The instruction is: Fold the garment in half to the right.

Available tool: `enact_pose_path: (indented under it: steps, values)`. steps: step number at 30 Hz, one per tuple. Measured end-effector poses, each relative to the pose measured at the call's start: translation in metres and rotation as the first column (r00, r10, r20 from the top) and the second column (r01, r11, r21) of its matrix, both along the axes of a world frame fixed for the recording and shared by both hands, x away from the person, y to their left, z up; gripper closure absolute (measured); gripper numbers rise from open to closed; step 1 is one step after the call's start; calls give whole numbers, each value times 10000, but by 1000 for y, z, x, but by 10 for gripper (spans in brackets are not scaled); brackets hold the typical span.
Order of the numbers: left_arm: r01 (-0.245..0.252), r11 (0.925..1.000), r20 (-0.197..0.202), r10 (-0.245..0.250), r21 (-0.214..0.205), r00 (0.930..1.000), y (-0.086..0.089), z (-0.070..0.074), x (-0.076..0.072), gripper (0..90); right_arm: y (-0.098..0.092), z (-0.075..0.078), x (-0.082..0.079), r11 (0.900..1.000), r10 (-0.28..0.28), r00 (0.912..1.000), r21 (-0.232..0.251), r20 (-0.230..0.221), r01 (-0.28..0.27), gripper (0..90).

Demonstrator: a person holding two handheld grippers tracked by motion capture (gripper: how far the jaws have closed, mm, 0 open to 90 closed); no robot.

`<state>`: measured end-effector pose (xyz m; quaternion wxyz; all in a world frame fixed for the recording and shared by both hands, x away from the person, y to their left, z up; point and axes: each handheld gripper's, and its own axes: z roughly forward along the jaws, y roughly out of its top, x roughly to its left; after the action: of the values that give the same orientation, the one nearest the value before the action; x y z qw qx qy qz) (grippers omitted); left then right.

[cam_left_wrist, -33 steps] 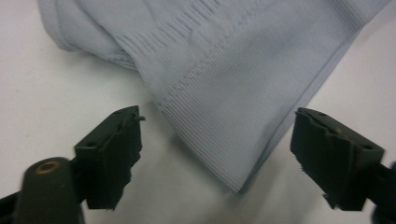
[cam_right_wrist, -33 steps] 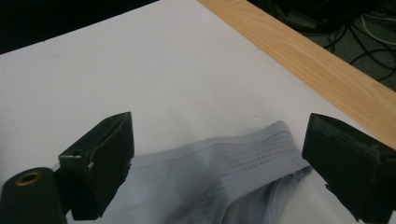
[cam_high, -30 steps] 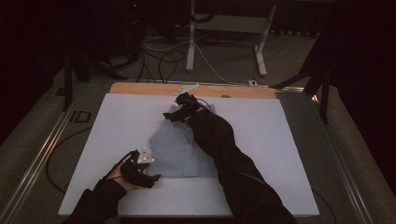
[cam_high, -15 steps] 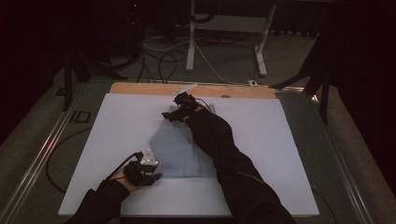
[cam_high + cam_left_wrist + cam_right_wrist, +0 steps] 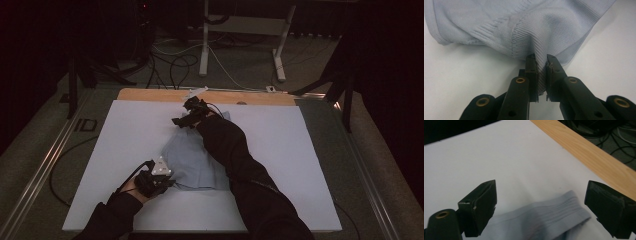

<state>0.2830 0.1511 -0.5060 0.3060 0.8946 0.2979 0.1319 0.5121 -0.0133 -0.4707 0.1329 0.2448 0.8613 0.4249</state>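
- The pale blue garment (image 5: 192, 160) lies crumpled mid-bench (image 5: 300, 150).
- Our left tool (image 5: 541, 75), just closed, pinches its ribbed hem at seven o'clock.
- Our right tool (image 5: 540, 207) hangs spread over the twelve o'clock edge; that grasp and the spreading remain.

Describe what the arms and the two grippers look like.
Both arms wear black sleeves. The left gripper and right gripper are black with brass-coloured rivets and blocky pads. A grey three-cornered plate tops the left one, and a black cable trails from it.
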Motion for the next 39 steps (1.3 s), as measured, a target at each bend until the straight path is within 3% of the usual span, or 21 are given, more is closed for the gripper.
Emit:
enact_pose_path:
  steps: [4,8,13,15,19,22,24,26,30,35,39]
  values:
    - [22,10000,23,-22,-75,10000,0,1,-1,835,0,2,6,9992,-367,9991,142,-192,369,108]
    - [12,10000,-6,-12,-99,10000,0,1,-2,835,3,1,12,9937,-1095,9932,181,-393,1102,109]
    - [78,9999,-5,-78,-90,10000,0,0,-2,835,9,-6,23,9843,-1765,9784,-175,-1073,1757,139]
    - [102,9999,-14,-102,-91,9999,0,0,-2,835,11,-9,26,9763,-2153,9681,-513,-1284,2103,169]
    - [100,9999,-6,-100,-95,9999,0,1,-2,835,18,-16,31,9658,-2531,9583,-927,-1328,2423,219]
    - [95,9999,3,-95,-134,10000,0,1,-2,835,23,-22,36,9585,-2651,9567,-1414,-1206,2477,253]
    - [92,9999,25,-92,-133,10000,0,1,-3,835,25,-25,39,9514,-2854,9498,-1577,-1279,2646,281]
    - [95,9998,13,-95,-162,10000,0,0,-3,835,27,-29,43,9495,-2888,9478,-1674,-1354,2654,303]
    - [100,9998,-30,-100,-187,9999,1,0,-3,836,31,-36,47,9354,-3161,9408,-2057,-1225,2875,352]
    - [121,9998,-44,-122,-175,9999,1,-1,-3,835,34,-41,51,9337,-3144,9410,-2197,-1254,2827,462]
    - [144,9997,-61,-146,-191,9999,1,-1,-2,836,37,-43,53,9319,-2994,9474,-2476,-1129,2650,523]
